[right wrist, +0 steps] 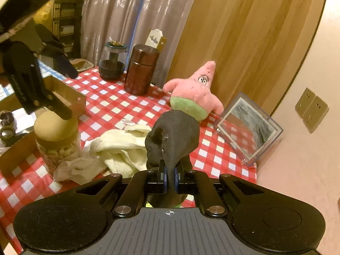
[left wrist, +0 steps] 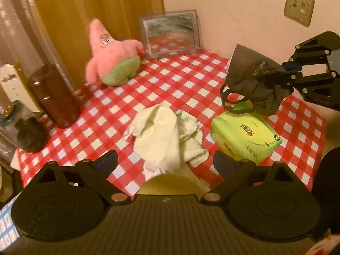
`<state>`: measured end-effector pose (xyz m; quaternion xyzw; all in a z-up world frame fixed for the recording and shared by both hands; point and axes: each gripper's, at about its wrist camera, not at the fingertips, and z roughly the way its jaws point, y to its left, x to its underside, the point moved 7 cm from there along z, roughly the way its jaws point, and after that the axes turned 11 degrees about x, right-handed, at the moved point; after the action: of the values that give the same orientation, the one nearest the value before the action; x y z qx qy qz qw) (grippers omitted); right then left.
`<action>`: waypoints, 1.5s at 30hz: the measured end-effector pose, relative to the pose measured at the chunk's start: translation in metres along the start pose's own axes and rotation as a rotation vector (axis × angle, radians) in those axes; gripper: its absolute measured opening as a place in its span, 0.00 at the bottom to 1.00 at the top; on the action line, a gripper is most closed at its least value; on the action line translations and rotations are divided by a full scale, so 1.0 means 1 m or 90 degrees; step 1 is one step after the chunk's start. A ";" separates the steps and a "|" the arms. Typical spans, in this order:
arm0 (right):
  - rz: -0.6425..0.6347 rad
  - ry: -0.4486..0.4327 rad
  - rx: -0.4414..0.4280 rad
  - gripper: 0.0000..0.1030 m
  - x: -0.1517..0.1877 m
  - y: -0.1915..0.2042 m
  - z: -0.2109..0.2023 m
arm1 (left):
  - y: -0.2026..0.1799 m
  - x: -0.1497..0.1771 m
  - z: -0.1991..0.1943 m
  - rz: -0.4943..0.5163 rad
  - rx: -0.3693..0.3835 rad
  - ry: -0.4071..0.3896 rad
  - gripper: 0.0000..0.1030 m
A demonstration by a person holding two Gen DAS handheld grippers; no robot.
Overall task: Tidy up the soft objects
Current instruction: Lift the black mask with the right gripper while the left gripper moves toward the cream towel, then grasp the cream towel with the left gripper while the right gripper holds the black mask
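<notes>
Right wrist view shows your right gripper [right wrist: 170,180] clamped on a dark cloth mask [right wrist: 173,136], the fabric pinched thin between the blue pads and bunching up ahead of them. From the left wrist view the same mask [left wrist: 252,78] hangs clear of the counter [left wrist: 187,78], its ear loop drooping just above the green tissue pack [left wrist: 246,138]. You seem to be holding it by one edge so the rest can dangle free and not drag across the checked cloth.

Your left gripper [left wrist: 165,161] has its jaws wide apart and holds nothing. It hovers over the jar with the tan lid [right wrist: 56,140], with the pale towel [left wrist: 163,136] crumpled just beyond. That towel lies loose in the middle of the counter, partly over a white tissue [right wrist: 78,170], so it looks like the next soft thing to gather.

The pink star plush [left wrist: 112,57] sits upright near the back, beside the clear box [left wrist: 172,34] leaning at the wall. A brown canister [left wrist: 55,97] stands well to the side, out of the way. A cardboard box [right wrist: 70,97] sits at the counter's edge, possibly the place for the soft things, though you cannot tell that from here.
</notes>
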<state>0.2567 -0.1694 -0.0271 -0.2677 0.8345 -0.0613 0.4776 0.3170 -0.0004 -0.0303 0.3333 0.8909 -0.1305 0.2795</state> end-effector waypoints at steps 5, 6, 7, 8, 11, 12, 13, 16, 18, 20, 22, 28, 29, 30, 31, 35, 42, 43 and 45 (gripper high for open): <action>0.013 0.012 -0.015 0.06 0.000 -0.010 0.008 | 0.009 -0.012 0.039 0.043 0.013 0.067 0.92; 0.021 0.016 -0.023 0.06 -0.001 -0.012 0.009 | 0.011 -0.012 0.045 0.052 0.014 0.080 0.92; 0.029 0.020 -0.030 0.06 -0.001 -0.015 0.012 | 0.012 -0.012 0.052 0.060 0.015 0.092 0.92; 0.033 0.022 -0.032 0.06 -0.002 -0.017 0.014 | 0.014 -0.013 0.060 0.067 0.015 0.105 0.92; 0.038 0.026 -0.033 0.06 -0.003 -0.020 0.020 | 0.019 -0.015 0.078 0.086 0.018 0.133 0.92; 0.039 0.027 -0.034 0.06 -0.003 -0.021 0.022 | 0.020 -0.016 0.083 0.091 0.018 0.141 0.92; 0.040 0.028 -0.034 0.06 -0.003 -0.021 0.023 | 0.021 -0.016 0.089 0.094 0.020 0.150 0.92; 0.047 0.034 -0.038 0.06 -0.001 -0.022 0.029 | 0.025 -0.017 0.104 0.093 0.030 0.169 0.92; 0.053 0.041 -0.043 0.06 0.000 -0.022 0.035 | 0.028 -0.018 0.114 0.096 0.032 0.182 0.92; 0.061 0.049 -0.046 0.06 0.001 -0.023 0.042 | 0.029 -0.019 0.123 0.102 0.040 0.193 0.92; 0.066 0.056 -0.047 0.06 0.002 -0.023 0.046 | 0.029 -0.019 0.132 0.110 0.047 0.208 0.92; 0.055 0.062 -0.030 0.06 0.001 -0.022 0.059 | 0.029 -0.020 0.159 0.126 0.064 0.235 0.92; 0.054 0.065 -0.026 0.06 0.002 -0.021 0.060 | 0.028 -0.020 0.163 0.126 0.065 0.240 0.92; 0.053 0.068 -0.020 0.06 0.004 -0.022 0.062 | 0.028 -0.019 0.168 0.128 0.067 0.246 0.92; 0.051 0.070 -0.013 0.06 0.005 -0.023 0.064 | 0.028 -0.018 0.172 0.131 0.068 0.251 0.92; 0.042 0.094 0.023 0.06 0.014 -0.030 0.074 | 0.028 -0.016 0.188 0.143 0.064 0.270 0.91; 0.040 0.159 0.048 0.06 0.043 -0.037 0.091 | 0.032 -0.013 0.208 0.136 0.062 0.284 0.81; 0.039 0.165 0.051 0.06 0.046 -0.037 0.093 | 0.032 -0.012 0.210 0.138 0.061 0.288 0.79; 0.039 0.175 0.052 0.06 0.052 -0.038 0.096 | 0.033 -0.010 0.214 0.142 0.059 0.296 0.73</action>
<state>0.3301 -0.2132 -0.1048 -0.2116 0.8967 -0.1163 0.3711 0.4335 -0.0705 -0.1998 0.4627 0.8822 -0.0595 0.0645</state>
